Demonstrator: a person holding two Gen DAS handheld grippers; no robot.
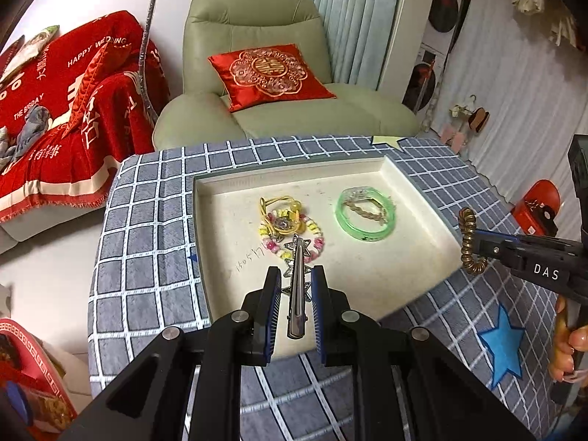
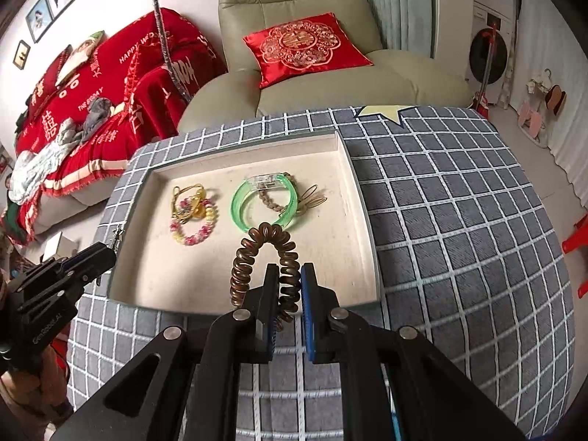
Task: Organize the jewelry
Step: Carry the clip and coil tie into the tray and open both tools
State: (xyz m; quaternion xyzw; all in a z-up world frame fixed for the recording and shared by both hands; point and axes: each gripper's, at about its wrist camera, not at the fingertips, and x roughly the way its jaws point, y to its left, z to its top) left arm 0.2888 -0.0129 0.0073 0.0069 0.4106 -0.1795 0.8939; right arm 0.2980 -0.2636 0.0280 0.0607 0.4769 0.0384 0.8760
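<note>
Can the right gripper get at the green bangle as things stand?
Probably not yet: the right gripper is shut on a coil hair tie. The path to the green bangle in the tray looks clear once that is dropped.

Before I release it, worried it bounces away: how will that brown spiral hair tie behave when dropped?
The spiral hair tie sags into an arch from the right gripper, so probably floppy and springy. Looks light; may bounce slightly, yet the tray walls should contain it.

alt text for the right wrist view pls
The right gripper pinches a brown spiral hair tie above a shallow white tray holding a green bangle and a beaded bracelet, on a grid-patterned cloth.
</note>
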